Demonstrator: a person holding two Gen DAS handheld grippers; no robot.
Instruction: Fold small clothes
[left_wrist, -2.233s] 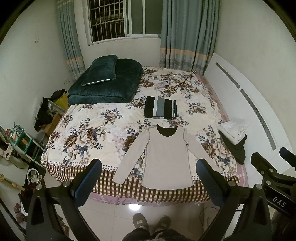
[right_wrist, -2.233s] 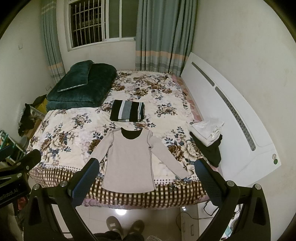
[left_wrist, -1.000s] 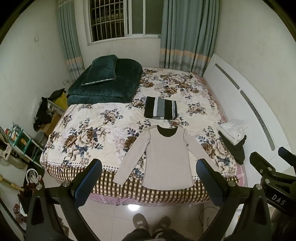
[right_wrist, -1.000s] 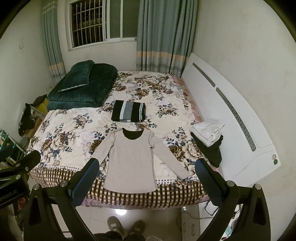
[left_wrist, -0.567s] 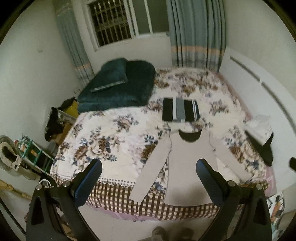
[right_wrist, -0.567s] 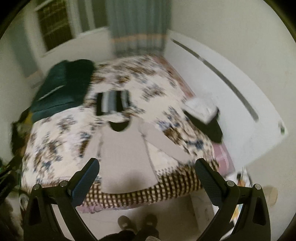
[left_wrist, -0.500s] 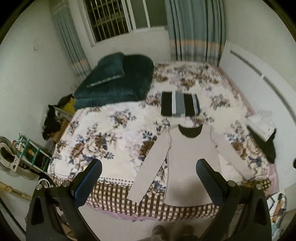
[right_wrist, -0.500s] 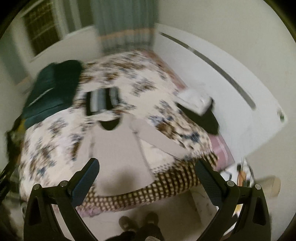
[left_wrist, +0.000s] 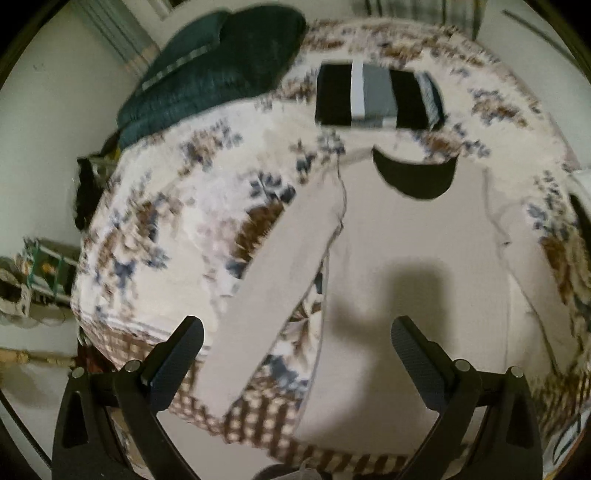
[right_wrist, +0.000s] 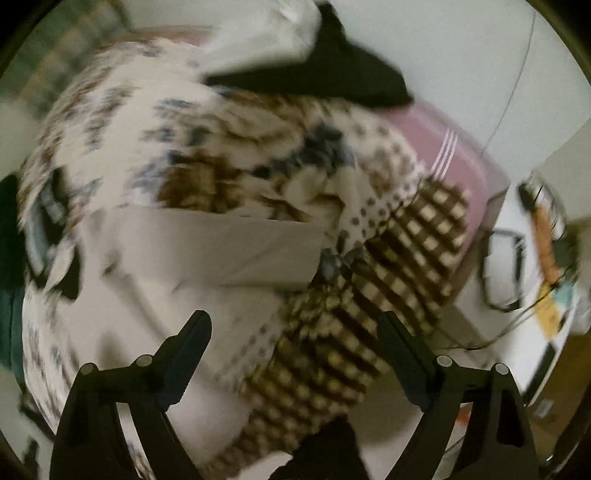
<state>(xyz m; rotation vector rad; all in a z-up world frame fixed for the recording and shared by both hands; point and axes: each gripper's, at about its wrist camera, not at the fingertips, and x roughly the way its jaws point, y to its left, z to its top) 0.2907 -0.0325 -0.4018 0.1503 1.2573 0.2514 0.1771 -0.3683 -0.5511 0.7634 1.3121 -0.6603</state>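
- Both sets of jaws are spread wide and hold nothing: left gripper (left_wrist: 293, 354) hangs over the beige long-sleeve top (left_wrist: 413, 266), right gripper (right_wrist: 293, 341) over the bed's foot-end corner.
- The top lies flat, face up, at the foot end of the floral bedspread (left_wrist: 177, 206), hem at the checked border, neckline toward the striped folded garment (left_wrist: 376, 96).
- Left view: the near sleeve (left_wrist: 273, 288) runs diagonally to the bed edge, cuff on the checked border. Tug it outward and it probably slides off, dragging the top w/ it.
- Right view: the other sleeve (right_wrist: 207, 240) lies across the bedspread, cuff end near the corner. Frame is heavily blurred, so your aim is likely poor; close early and you risk pinching the bedspread along w/ the sleeve.
- Bedspread looks loose and rumpled near that corner (right_wrist: 332, 192). Grab two layers and the fold prob. bunches.
- Black and white clothes pile (right_wrist: 317, 62) sits at the bed's side edge; a wide swing of the right gripper could knock it off.
- Pull one side before the other and the body likely skews, spoiling the fold line.
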